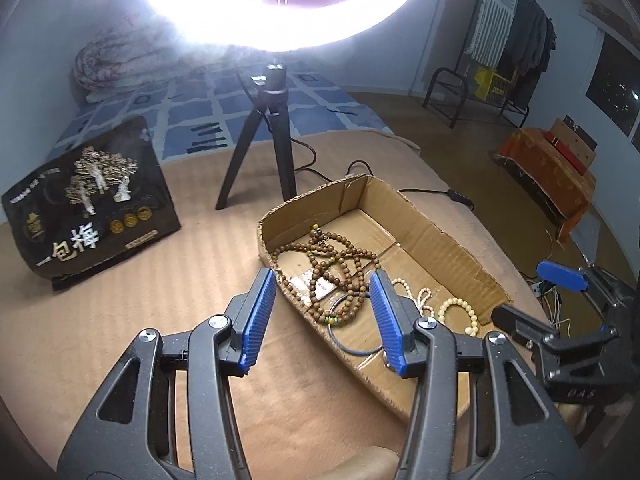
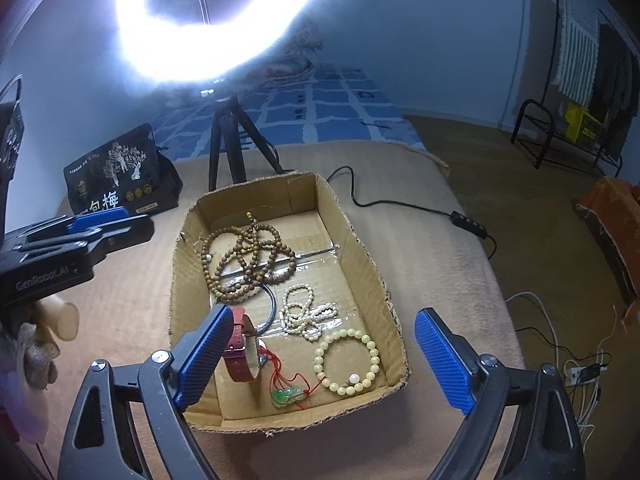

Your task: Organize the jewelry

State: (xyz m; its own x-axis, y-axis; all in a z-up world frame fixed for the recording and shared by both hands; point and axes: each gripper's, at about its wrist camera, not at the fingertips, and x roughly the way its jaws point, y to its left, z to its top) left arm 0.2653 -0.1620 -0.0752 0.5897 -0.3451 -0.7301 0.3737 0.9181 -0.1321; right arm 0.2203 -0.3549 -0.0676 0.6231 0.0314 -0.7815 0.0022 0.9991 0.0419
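I've got both claws spread and empty, left claw (image 1: 322, 320) over the box's (image 2: 362, 240) near-left wall, right claw (image 2: 320, 360) wide above it, since all the jewelry, wood beads (image 2: 248, 260) to red watch (image 2: 240, 344), sits inside, likely done

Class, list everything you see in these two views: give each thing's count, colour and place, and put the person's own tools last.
cardboard box: one, brown, on the tan blanket
wooden bead strand: one, brown, box's far end
pearl strand: one, white, box's middle
bead bracelet: one, cream, near right corner
watch: one, red strap, near left
jade pendant: one, green, red cord, near wall
ring light: one, white, on black tripod
snack bag: one, black, left
left gripper: blue pads, open
right gripper: blue pads, open
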